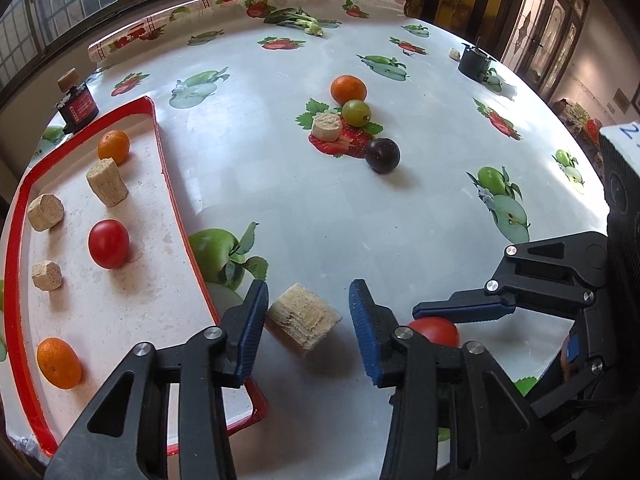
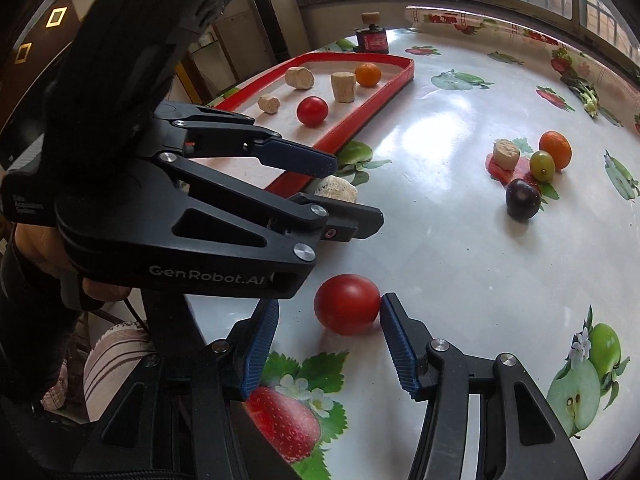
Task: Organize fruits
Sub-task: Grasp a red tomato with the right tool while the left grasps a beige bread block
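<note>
Fruit-print tablecloth [image 1: 304, 220], red tray [image 1: 168, 184], windows [image 1: 80, 4] behind

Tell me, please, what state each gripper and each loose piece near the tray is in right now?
left gripper: open, fingers either side of the beige block, not closed on it.
right gripper: open around the red tomato, one pad at its side.
red tray: holds two oranges, one tomato, three beige chunks.
dark plum: loose on the table.
green grape: loose, against an orange.
</note>
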Tool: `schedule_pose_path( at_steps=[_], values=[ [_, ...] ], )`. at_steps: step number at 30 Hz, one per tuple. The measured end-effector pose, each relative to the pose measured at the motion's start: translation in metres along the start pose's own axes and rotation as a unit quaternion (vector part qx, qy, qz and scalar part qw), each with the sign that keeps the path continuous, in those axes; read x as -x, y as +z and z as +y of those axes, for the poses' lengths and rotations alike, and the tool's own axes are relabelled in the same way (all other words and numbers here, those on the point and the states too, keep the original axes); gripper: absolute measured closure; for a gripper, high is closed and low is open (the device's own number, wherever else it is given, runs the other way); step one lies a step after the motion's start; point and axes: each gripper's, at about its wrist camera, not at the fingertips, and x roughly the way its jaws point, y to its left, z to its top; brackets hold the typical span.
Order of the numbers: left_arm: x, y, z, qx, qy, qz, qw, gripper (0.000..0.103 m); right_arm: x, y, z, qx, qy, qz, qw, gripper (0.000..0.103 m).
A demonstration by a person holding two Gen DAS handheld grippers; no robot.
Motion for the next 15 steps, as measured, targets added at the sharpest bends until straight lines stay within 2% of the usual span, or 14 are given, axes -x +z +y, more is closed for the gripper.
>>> schedule_pose_path(
  at_steps=[2,4,8,15],
  values=[
    [0.000,-0.002,-0.001,-0.006,0.001,-0.005,1.0000,0.068,0.002,0.001,-0.005,-0.008,0.007,-0.006,1.000,0.073],
    [0.001,-0.003,-0.002,-0.007,0.002,-0.006,1.0000,0.068,0.006,-0.001,-0.010,-0.018,0.015,-0.004,1.000,0.073],
    [0.006,-0.003,0.000,0.003,-0.002,-0.013,0.9999,0.068,0.021,-0.008,-0.024,-0.028,-0.002,-0.012,1.000,0.073],
    [0.032,0.001,0.008,0.033,0.001,-0.050,0.9982,0.068,0.056,-0.006,-0.054,-0.064,-0.029,-0.053,0.996,0.073]
  ],
)
